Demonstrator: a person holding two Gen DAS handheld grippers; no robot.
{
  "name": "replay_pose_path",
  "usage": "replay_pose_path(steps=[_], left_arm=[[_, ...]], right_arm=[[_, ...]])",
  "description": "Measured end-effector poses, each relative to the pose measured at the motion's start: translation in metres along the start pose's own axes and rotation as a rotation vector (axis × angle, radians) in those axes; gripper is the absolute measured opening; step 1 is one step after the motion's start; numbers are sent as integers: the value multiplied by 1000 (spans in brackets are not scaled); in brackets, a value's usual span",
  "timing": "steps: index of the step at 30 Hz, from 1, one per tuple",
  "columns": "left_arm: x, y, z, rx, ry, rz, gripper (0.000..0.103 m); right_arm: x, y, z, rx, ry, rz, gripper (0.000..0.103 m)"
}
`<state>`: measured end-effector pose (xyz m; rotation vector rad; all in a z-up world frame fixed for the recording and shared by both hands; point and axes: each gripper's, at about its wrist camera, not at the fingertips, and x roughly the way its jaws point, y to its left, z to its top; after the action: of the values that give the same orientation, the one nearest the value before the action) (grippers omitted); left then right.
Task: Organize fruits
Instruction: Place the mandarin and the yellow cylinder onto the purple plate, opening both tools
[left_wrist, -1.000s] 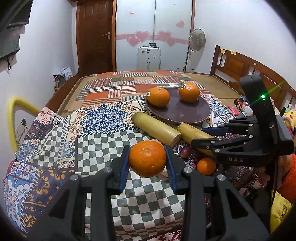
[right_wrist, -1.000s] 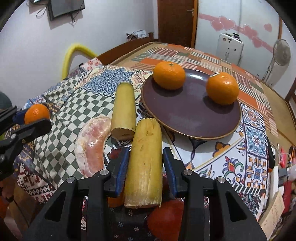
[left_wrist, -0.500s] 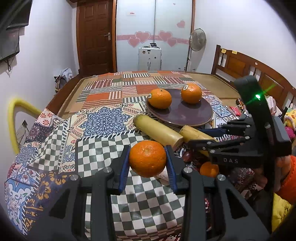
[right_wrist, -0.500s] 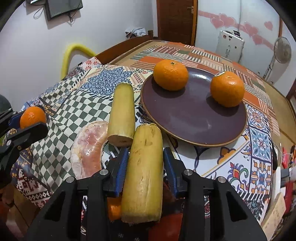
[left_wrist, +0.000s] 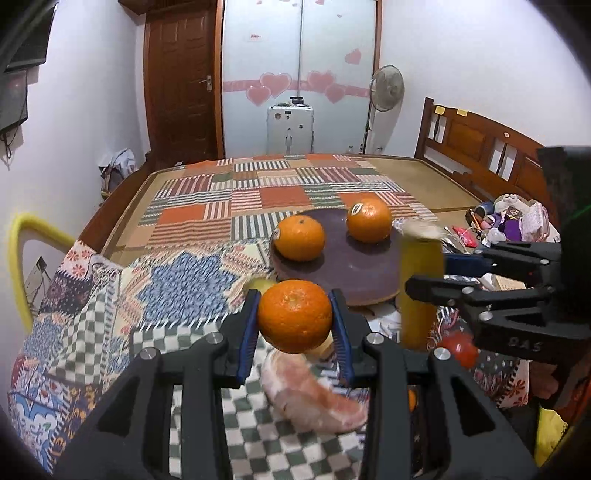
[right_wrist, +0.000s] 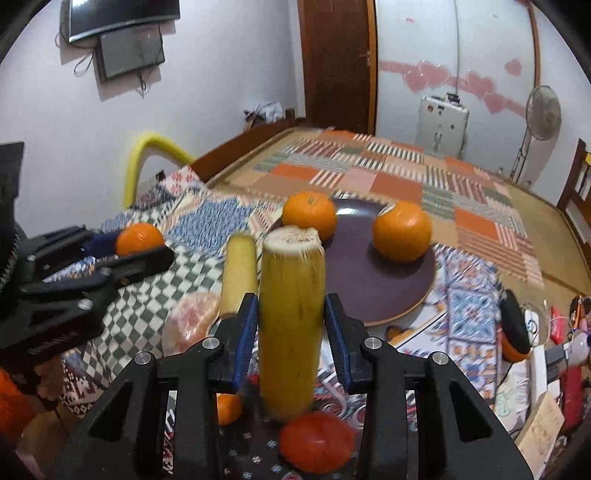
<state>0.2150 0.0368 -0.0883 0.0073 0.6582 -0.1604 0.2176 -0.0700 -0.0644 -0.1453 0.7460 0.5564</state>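
Note:
My left gripper (left_wrist: 294, 295) is shut on an orange (left_wrist: 294, 317), held above the checked cloth just short of the dark purple plate (left_wrist: 354, 269). Two more oranges (left_wrist: 298, 238) (left_wrist: 369, 220) sit on that plate. The right gripper (right_wrist: 290, 301) has a yellow cane piece (right_wrist: 291, 314) clamped between its blue pads, raised off the cloth and tilted nearly upright; its jaws are closing on it. A second cane piece (right_wrist: 240, 273) lies beside the plate (right_wrist: 369, 288). From the right wrist view, the left gripper (right_wrist: 138, 243) and its orange are at the left.
A peeled pink pomelo segment (left_wrist: 314, 391) lies under the left gripper. A red fruit (right_wrist: 316, 441) and a small orange (right_wrist: 227, 408) lie below the raised cane. Clutter (left_wrist: 513, 221) fills the right edge. A yellow tube (left_wrist: 22, 258) arches at the left.
The right gripper has lifted the cane piece off the cloth and tipped it towards upright. The left gripper has carried its orange closer to the plate.

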Motion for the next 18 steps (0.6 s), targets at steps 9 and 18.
replay_pose_path(steps=[9, 18], left_arm=[[29, -15, 27, 30, -12, 11, 36], [75, -18, 36, 21, 75, -16, 37]], right_arm=[[-2, -33, 14, 46, -47, -40, 33], [16, -49, 19, 42, -10, -42, 33]])
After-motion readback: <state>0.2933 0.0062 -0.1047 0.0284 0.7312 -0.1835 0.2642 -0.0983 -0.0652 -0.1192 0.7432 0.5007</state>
